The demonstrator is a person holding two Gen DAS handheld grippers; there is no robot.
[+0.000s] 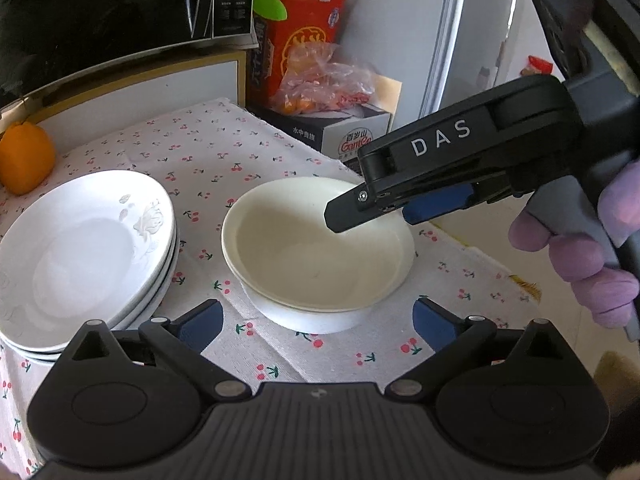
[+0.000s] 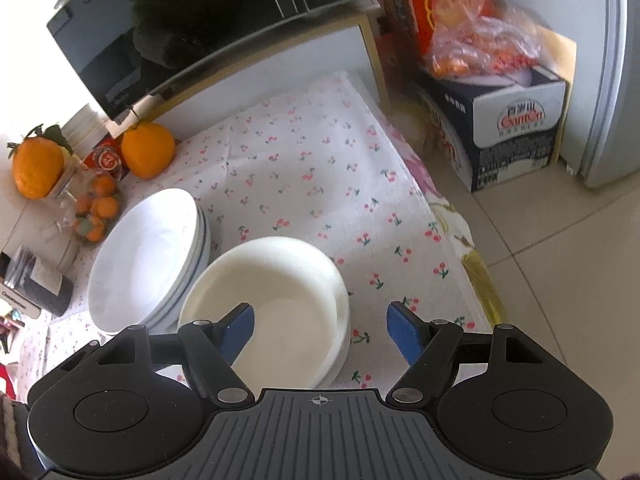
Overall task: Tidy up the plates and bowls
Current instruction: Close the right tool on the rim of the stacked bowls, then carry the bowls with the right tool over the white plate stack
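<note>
A stack of cream-white bowls [image 1: 316,248] stands on the cherry-print cloth [image 1: 208,152], beside a stack of white plates [image 1: 80,252] to its left. My left gripper [image 1: 318,322] is wide open just short of the bowls' near side, with nothing between its blue pads. My right gripper [image 1: 380,210] reaches in from the right over the top bowl's far rim, held by a purple-gloved hand [image 1: 580,272]. In the right wrist view that gripper [image 2: 322,330] is open astride the bowls' [image 2: 272,292] right rim, left pad over the inside, right pad outside, neither pressing. The plates [image 2: 148,256] lie left.
A black microwave [image 1: 120,0] stands at the back, with oranges [image 2: 148,154] and a jar of small fruit [image 2: 96,212] at the left. Red and dark boxes [image 2: 512,128] with a plastic bag [image 2: 480,44] stand beyond the table's right edge. Tiled floor [image 2: 560,260] lies below.
</note>
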